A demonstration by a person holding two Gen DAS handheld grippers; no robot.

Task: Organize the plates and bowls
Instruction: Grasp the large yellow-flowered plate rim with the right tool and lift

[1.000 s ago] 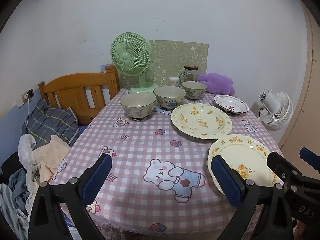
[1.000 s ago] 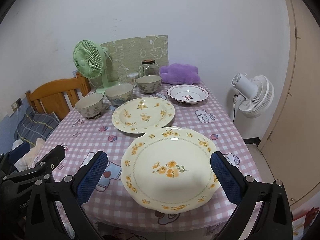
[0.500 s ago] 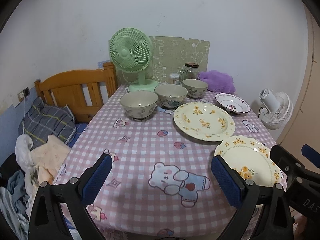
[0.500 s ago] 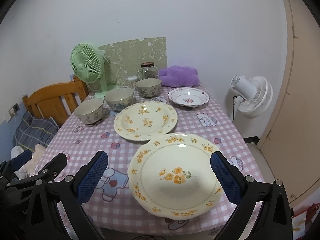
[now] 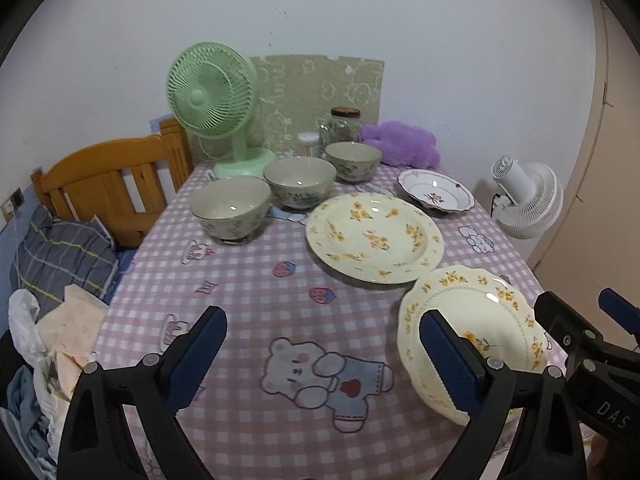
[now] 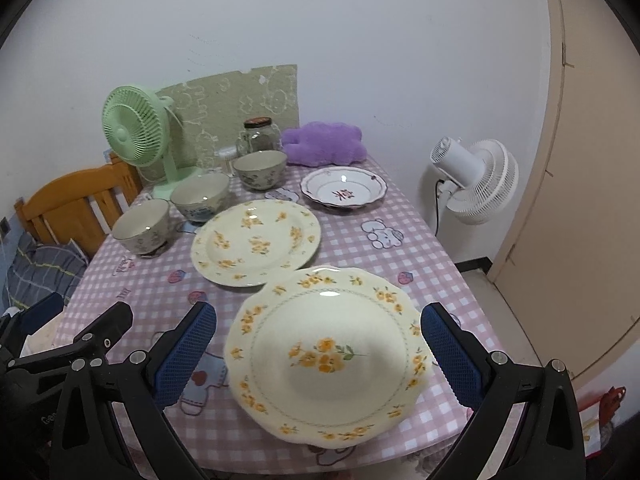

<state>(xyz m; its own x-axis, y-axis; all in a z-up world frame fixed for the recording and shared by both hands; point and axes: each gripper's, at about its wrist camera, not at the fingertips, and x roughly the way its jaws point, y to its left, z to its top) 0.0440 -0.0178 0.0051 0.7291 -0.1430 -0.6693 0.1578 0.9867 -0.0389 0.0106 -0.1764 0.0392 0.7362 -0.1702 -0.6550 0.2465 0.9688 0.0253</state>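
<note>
A cream plate with yellow flowers (image 6: 328, 356) lies at the table's near right edge; it also shows in the left wrist view (image 5: 472, 320). A second flowered plate (image 6: 256, 240) (image 5: 374, 236) lies behind it. A small white plate with a red motif (image 6: 344, 190) (image 5: 436, 196) sits at the back right. Three bowls stand in a row at the back: (image 5: 230, 208), (image 5: 300, 182), (image 5: 352, 160). My right gripper (image 6: 318, 356) is open, its fingers to either side of the near plate, above it. My left gripper (image 5: 320, 356) is open and empty over the tablecloth's bear print.
A green fan (image 5: 212, 92), a glass jar (image 5: 344, 126) and a purple plush (image 5: 400, 144) stand at the back of the pink checked table (image 5: 248, 280). A wooden bed frame (image 5: 108, 184) with clothes is left. A white fan (image 6: 476, 180) and a door are right.
Both grippers have pulled back and risen a little; the table and dishes look farther away. The dishes have not moved. Both grippers stay open.
</note>
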